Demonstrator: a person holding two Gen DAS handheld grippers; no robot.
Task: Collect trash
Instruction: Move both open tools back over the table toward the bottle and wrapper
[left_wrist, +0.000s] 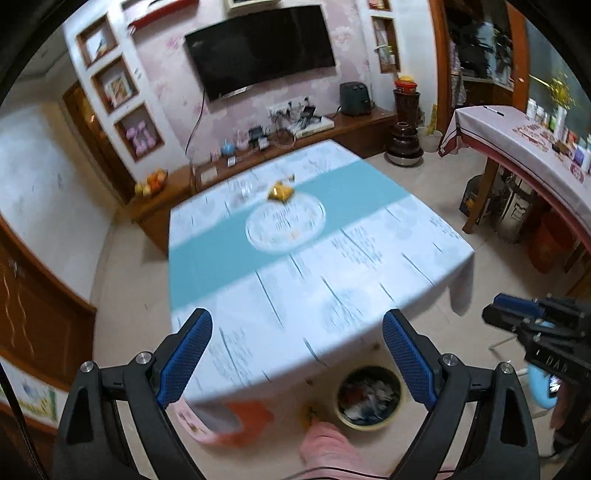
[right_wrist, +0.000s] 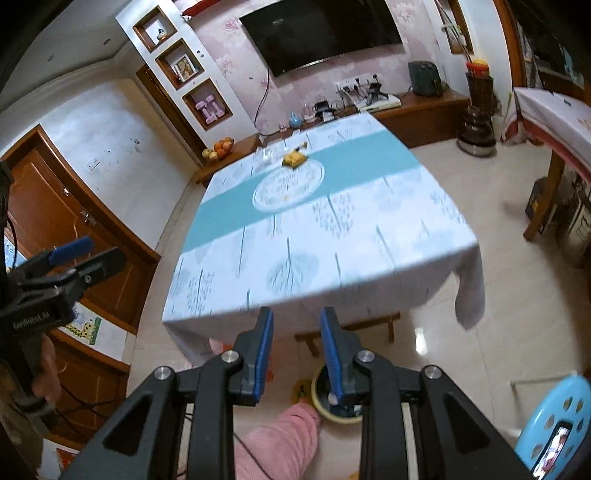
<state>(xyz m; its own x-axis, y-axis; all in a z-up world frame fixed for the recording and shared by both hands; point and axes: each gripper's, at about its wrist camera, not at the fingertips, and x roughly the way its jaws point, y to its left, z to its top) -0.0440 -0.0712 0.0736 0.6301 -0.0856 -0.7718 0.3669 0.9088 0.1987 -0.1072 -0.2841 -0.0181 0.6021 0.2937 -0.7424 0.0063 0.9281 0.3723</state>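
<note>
A yellow crumpled wrapper (left_wrist: 280, 192) lies on the far side of the table (left_wrist: 424, 266), at the back edge of a round printed emblem; it also shows in the right wrist view (right_wrist: 294, 158). A clear piece, perhaps a glass or plastic, sits left of it (left_wrist: 245, 190), blurred. A yellow-rimmed trash bin (left_wrist: 369, 397) full of scraps stands on the floor below the near table edge, also in the right view (right_wrist: 319, 400). My left gripper (left_wrist: 297, 332) is open and empty above the near table edge. My right gripper (right_wrist: 296, 323) is partly open and empty, held above the bin.
The table wears a white and teal cloth (right_wrist: 406, 236). A wooden stool (right_wrist: 351, 328) stands under it. A blue plastic stool (right_wrist: 554, 424) is at the near right. A second covered table (left_wrist: 517, 136) stands at right. A low TV cabinet (left_wrist: 354, 125) lines the far wall.
</note>
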